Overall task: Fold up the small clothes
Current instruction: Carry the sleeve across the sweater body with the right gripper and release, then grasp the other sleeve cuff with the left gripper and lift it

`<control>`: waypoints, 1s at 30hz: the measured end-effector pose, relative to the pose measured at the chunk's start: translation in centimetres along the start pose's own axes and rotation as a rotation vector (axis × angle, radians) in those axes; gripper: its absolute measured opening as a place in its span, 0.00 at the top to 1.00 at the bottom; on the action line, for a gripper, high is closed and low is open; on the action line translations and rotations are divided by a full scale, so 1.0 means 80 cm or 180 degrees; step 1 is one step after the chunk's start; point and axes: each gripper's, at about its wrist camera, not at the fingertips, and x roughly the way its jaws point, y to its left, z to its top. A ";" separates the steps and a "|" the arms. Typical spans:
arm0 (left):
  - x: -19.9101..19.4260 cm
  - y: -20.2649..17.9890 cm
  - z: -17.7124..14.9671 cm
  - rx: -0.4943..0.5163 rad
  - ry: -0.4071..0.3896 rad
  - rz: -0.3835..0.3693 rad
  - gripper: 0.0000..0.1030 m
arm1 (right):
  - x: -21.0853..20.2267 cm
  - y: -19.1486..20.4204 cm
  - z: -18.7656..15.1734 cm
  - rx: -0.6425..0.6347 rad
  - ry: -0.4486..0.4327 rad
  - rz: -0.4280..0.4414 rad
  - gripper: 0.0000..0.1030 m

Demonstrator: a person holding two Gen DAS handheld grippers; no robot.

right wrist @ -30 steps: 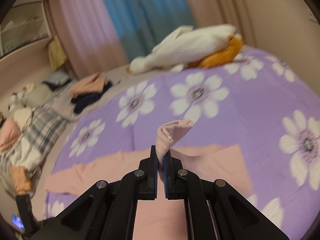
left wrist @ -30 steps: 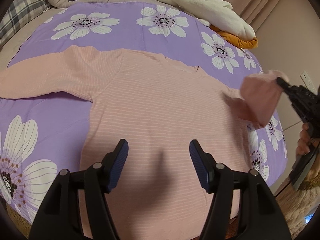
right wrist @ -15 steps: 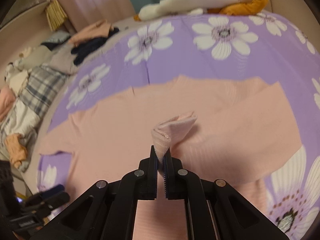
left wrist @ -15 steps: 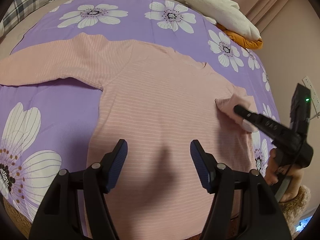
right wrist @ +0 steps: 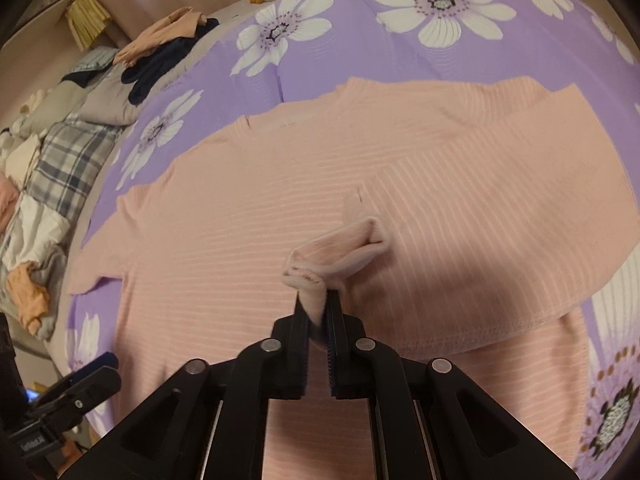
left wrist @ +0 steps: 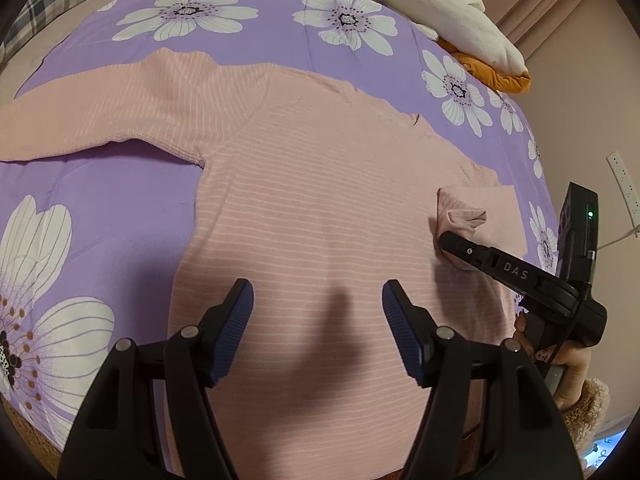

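Lying across the whole field ahead of both grippers is a purple bedcover [left wrist: 132, 216] printed with white flowers, and spreading flat over its middle is a pink striped long-sleeved top [left wrist: 320, 200], the garment being folded. One sleeve [left wrist: 92, 116] of the top is stretching out flat, ahead of and to the left of the left gripper [left wrist: 318, 302]; the other sleeve [right wrist: 480, 208] is lying doubled back over the body of the top, ahead of and to the right of the right gripper [right wrist: 318, 304]. Resting beyond the far edge of the cover, well ahead of both grippers, are a white fleecy garment [left wrist: 448, 16] lying over an orange one [left wrist: 492, 74], and, ahead of and to the left of the right gripper, a checked blanket [right wrist: 68, 160] with a loose heap of dark and peach clothes [right wrist: 160, 52]. The left gripper is hovering with its blue-padded jaws standing apart and nothing between them, the lower body of the top lying just ahead of it. The right gripper, gripped by a hand [left wrist: 568, 368] in a fleecy cuff, is pinching the cuff of the folded sleeve [right wrist: 336, 252] between jaws pressed nearly together, the bunched cuff sitting low over the chest of the top.
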 end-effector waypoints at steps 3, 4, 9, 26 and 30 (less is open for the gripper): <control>0.002 -0.003 0.001 0.0021 0.0010 -0.0017 0.34 | -0.013 -0.006 -0.001 0.0067 -0.0010 0.0132 0.85; 0.002 -0.005 0.002 0.0034 0.0009 -0.0027 0.32 | -0.022 -0.009 -0.003 0.0110 -0.0055 0.0178 0.74; 0.010 -0.019 0.010 0.0071 0.0063 -0.0193 0.30 | -0.077 -0.033 -0.008 0.0272 -0.0397 0.0202 0.49; 0.142 -0.129 0.067 0.0317 0.0584 -0.0889 0.53 | -0.085 -0.118 -0.053 0.0846 -0.0376 -0.0318 0.48; 0.150 -0.140 0.064 0.0476 0.0495 -0.0678 0.88 | -0.084 -0.119 -0.052 0.0842 -0.0407 -0.0327 0.48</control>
